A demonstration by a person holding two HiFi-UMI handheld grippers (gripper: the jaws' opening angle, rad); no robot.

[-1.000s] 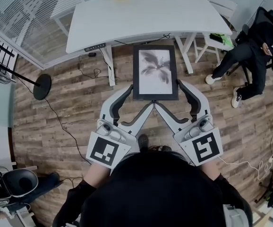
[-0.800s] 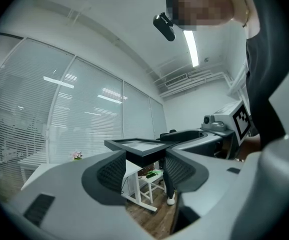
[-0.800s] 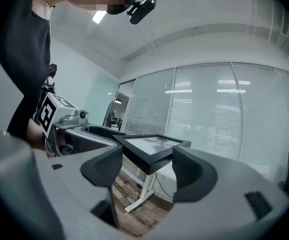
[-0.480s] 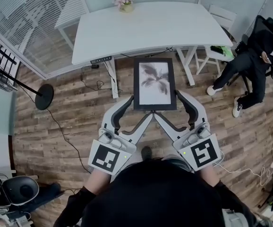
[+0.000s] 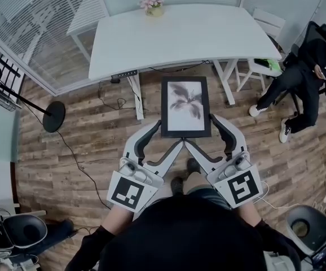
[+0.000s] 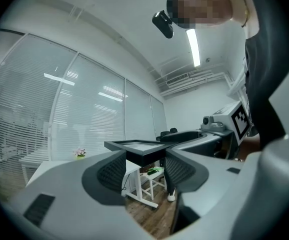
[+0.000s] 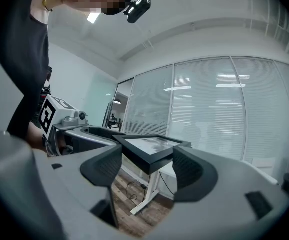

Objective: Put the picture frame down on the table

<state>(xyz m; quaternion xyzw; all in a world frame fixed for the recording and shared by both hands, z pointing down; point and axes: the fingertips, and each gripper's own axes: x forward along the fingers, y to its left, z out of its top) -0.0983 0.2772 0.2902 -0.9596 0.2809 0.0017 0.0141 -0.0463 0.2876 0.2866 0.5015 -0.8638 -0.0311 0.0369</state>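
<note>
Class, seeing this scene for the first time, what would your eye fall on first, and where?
A black picture frame with a grey leaf print is held flat above the wooden floor, mid-picture, its near corners clamped by the left gripper and right gripper. Beyond it stands a white table with a small pot of pink flowers at its far edge. A person in black sits at the right.
</note>
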